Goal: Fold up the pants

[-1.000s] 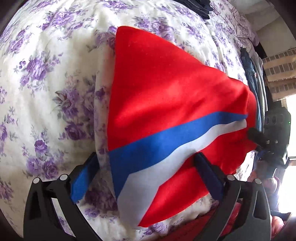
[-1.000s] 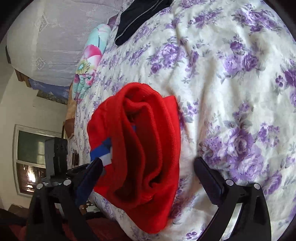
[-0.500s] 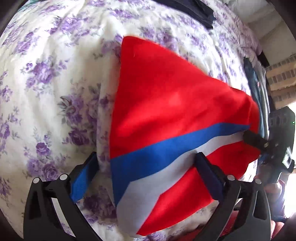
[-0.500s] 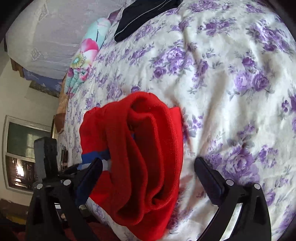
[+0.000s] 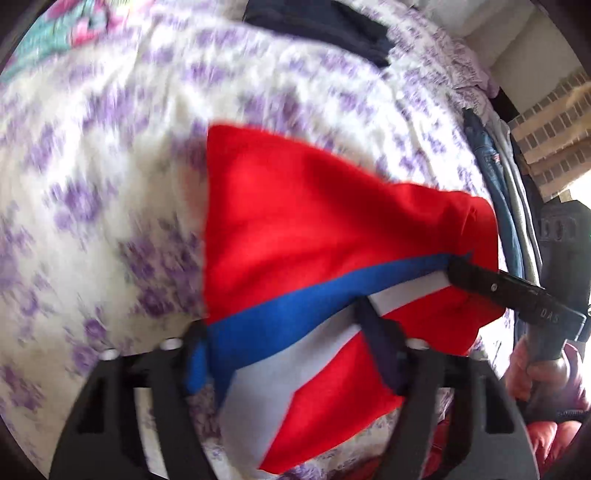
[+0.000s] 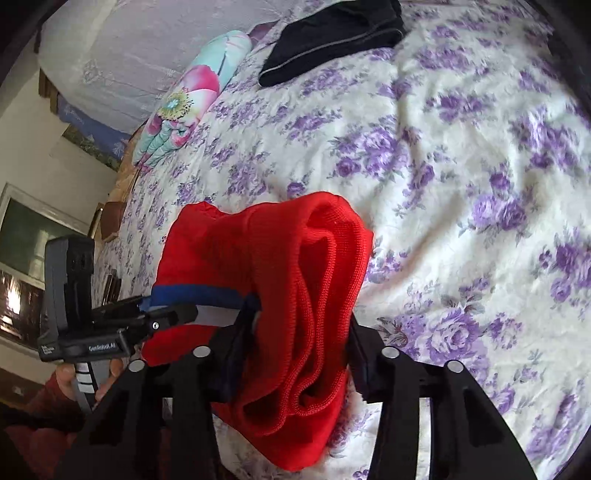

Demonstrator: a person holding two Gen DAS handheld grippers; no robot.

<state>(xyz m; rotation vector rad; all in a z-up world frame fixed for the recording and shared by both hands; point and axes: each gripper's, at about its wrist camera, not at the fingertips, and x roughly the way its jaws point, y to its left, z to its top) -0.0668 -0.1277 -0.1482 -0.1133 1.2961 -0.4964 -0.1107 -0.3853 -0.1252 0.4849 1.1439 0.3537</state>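
Note:
Red pants (image 5: 314,221) with a blue and a white stripe lie folded on a flowered bedspread (image 5: 92,184). My left gripper (image 5: 286,347) is closing, and its pads press on the striped near edge, which is lifted off the bed. In the right wrist view the bunched red waistband (image 6: 310,280) is squeezed between the closing jaws of my right gripper (image 6: 297,332). Each gripper shows in the other's view, the right gripper (image 5: 480,280) at the pants' right corner and the left gripper (image 6: 166,317) at the striped end. A hand (image 6: 70,376) holds the left one.
A dark folded garment (image 6: 332,26) lies at the far end of the bed, with a bright flowered pillow (image 6: 192,96) beside it. Jeans and other clothes (image 5: 495,192) hang along the bed's right side. A brick wall (image 5: 546,129) stands beyond.
Both pairs of jaws have narrowed from wide open onto the pants. Both hands have risen, and the near edge of the pants has come up with them.

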